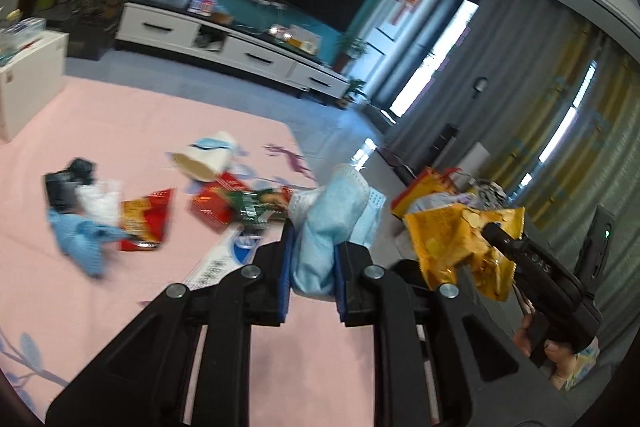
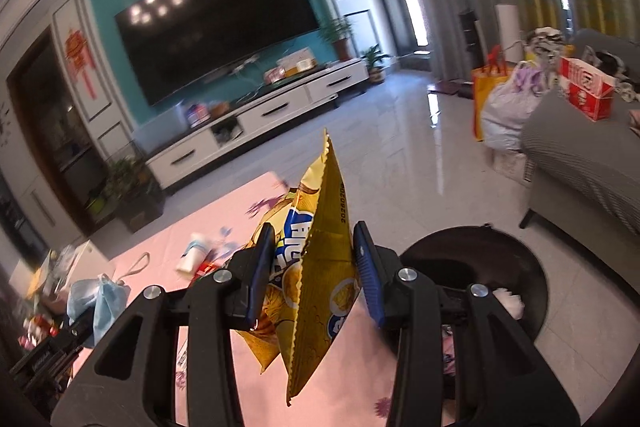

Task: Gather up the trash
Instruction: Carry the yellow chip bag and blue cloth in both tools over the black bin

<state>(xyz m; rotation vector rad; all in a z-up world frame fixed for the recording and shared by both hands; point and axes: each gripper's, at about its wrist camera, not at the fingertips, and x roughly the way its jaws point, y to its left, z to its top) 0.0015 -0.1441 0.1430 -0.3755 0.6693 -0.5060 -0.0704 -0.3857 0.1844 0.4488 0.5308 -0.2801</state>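
step: carrying trash to bin | left gripper (image 1: 311,263) pinched a blue face mask (image 1: 328,227) above the pink mat (image 1: 100,307) | right gripper (image 2: 316,267) clamped a yellow chip bag (image 2: 316,267) | next: you needed to swing right over the black trash bin (image 2: 528,267) and release

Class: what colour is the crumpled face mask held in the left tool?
Light blue face mask, clearest in the left wrist view.

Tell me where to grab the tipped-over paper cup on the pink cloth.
Judging by its pose, pinch the paper cup across its rim, coming from the near-left: it lies on its side with the open mouth facing that way, and the wall is thin enough to fit between the fingers.
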